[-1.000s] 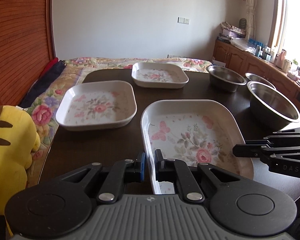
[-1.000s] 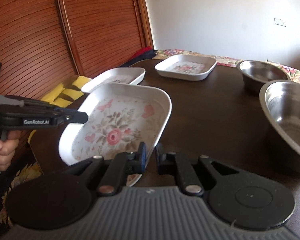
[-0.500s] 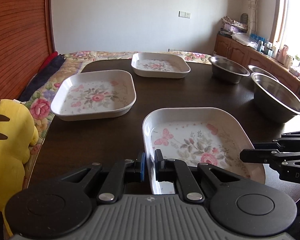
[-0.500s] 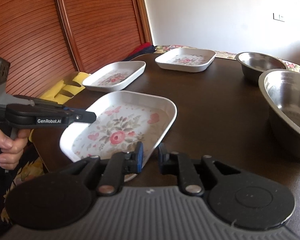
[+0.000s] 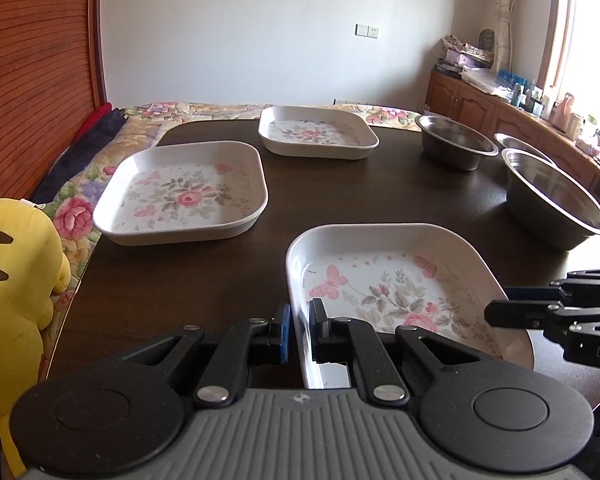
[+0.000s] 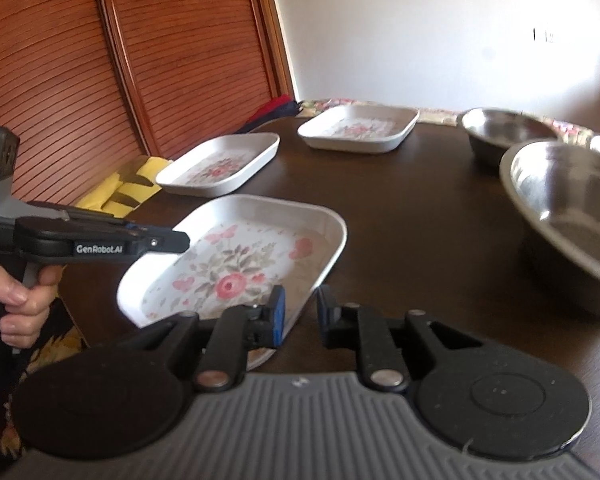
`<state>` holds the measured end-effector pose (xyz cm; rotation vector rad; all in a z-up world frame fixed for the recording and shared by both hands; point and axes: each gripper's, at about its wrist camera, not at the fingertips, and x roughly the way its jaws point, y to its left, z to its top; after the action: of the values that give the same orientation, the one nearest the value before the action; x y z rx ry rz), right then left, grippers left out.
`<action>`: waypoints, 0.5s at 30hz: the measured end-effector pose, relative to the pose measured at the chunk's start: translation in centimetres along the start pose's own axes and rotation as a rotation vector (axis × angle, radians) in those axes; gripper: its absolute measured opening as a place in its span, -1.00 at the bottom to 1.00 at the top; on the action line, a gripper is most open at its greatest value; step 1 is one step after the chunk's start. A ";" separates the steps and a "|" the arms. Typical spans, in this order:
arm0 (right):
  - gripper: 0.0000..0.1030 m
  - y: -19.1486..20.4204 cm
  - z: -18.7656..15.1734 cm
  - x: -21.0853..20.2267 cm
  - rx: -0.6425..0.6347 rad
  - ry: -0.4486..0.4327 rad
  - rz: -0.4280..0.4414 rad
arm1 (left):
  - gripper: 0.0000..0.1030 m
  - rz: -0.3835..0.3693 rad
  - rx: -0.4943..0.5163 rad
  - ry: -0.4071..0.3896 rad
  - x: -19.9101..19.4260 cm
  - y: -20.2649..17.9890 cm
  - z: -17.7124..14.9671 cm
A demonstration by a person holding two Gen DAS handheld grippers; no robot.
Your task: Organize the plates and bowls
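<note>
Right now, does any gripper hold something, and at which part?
The left gripper grips the near floral plate by its near rim; the right gripper has opened and holds nothing.

white wall (image 5: 260, 40), slatted wooden doors (image 6: 140, 60), sunlit window (image 5: 592, 32)

Both handheld units look the same: a ribbed grey body up front, two big round black discs either side, and black linkage arms pinned with shiny silver screws. The left claw (image 5: 299, 330) has one blue pad and one black, same as the right claw (image 6: 300, 314). Seen side-on, the left one's black arm reads "GenRobot.AI" in white, with a grey pistol handle in the hand (image 6: 14, 304).
</note>
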<state>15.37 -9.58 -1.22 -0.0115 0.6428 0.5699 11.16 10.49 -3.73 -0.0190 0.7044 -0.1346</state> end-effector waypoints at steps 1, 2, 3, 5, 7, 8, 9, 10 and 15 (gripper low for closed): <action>-0.62 0.1 0.1 -0.2 -0.008 -0.007 -0.005 | -0.81 0.002 0.000 -0.003 -0.1 0.0 0.0; -0.62 0.0 0.3 -0.3 -0.012 -0.013 -0.009 | -0.81 0.003 0.001 -0.005 -0.2 0.0 0.1; -0.62 0.0 0.5 -0.5 -0.016 -0.019 -0.013 | -0.81 0.005 0.002 -0.009 -0.3 -0.1 0.2; -0.62 -0.1 0.9 -0.6 -0.021 -0.031 -0.020 | -0.80 0.012 0.006 -0.019 -0.5 -0.1 0.4; -0.62 -0.3 1.3 -0.8 -0.020 -0.044 -0.026 | -0.78 0.015 0.009 -0.029 -0.7 -0.2 0.7; -0.62 -0.4 1.5 -0.8 -0.018 -0.050 -0.027 | -0.75 0.014 0.010 -0.033 -0.8 -0.2 0.8; -0.62 -0.5 1.8 -0.9 -0.016 -0.056 -0.027 | -0.70 0.014 0.011 -0.037 -0.9 -0.2 0.9; -0.62 -0.6 2.1 -0.8 -0.017 -0.061 -0.028 | -0.66 0.014 0.013 -0.040 -0.9 -0.1 1.1; -0.62 -0.6 3.6 -0.3 -0.032 -0.085 -0.027 | -0.45 0.019 0.020 -0.053 -0.9 0.1 1.8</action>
<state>17.45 -9.61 1.75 -0.0260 0.5502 0.5515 11.67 10.65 -1.77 0.0036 0.6504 -0.1229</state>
